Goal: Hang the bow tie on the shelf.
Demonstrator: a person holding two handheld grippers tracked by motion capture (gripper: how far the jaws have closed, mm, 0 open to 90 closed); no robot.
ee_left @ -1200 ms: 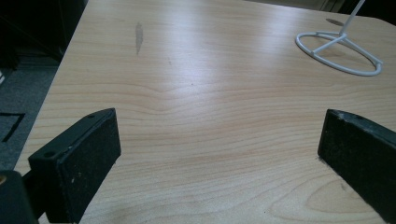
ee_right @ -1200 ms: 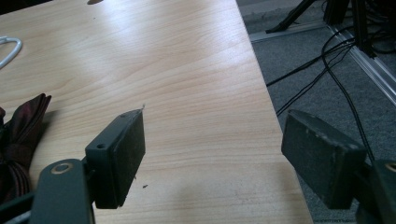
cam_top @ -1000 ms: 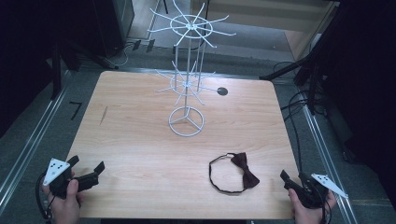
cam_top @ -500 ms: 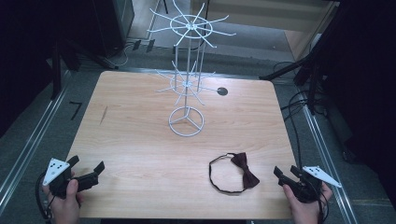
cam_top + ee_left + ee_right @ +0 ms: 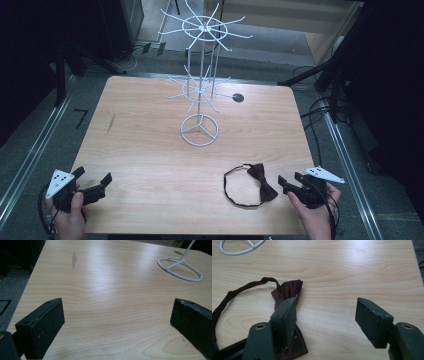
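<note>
A dark maroon bow tie (image 5: 261, 182) with its neck band looped lies flat on the wooden table (image 5: 150, 165) near the front right. My right gripper (image 5: 290, 182) is open just to its right, at table height. In the right gripper view the bow tie (image 5: 287, 291) lies under and beyond the left jaw, and only bare wood is between the jaws (image 5: 325, 321). My left gripper (image 5: 93, 180) rests open at the front left corner, with bare wood between its jaws (image 5: 117, 315). A white wire display stand (image 5: 199, 90) with spoke arms rises at the table's middle back.
The stand's ring base (image 5: 199, 130) sits on the table, and also shows as a ring base (image 5: 180, 268) far right in the left gripper view. A dark round spot (image 5: 238, 98) marks the back right. Cables and metal rails (image 5: 350, 165) flank the table.
My right gripper has moved left toward the bow tie, ending close beside it. The left gripper and the bow tie have stayed put.
</note>
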